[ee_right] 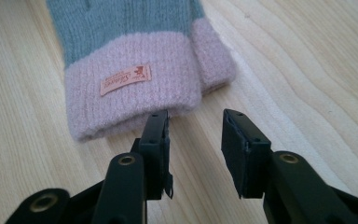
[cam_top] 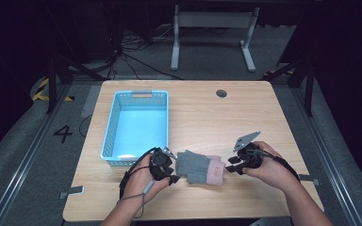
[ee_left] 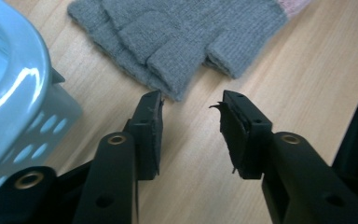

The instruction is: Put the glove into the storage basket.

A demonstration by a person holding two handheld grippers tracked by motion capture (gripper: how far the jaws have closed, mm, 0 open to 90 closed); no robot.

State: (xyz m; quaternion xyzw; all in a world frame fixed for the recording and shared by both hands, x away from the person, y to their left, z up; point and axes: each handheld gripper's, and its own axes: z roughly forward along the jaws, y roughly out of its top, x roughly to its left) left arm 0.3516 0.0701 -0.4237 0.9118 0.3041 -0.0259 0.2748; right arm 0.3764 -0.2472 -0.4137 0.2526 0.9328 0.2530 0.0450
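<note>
Gloves [cam_top: 199, 167], grey with pink cuffs, lie stacked at the blue basket's [cam_top: 109, 141] four o'clock; left gripper [cam_top: 172, 165] and right gripper [cam_top: 230, 165], both spread, flank them, risking lifting one layer.

Knitted gloves [cam_top: 199, 166], matt wooden table [cam_top: 245, 122]

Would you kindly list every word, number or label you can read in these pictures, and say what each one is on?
"4": painted in black on the grey floor, left of the table.
Small orange label on the pink cuff of the gloves: cursive writing, too small and blurred to read.
Yellow and black hazard stripes on the floor: a marking, no words.
</note>
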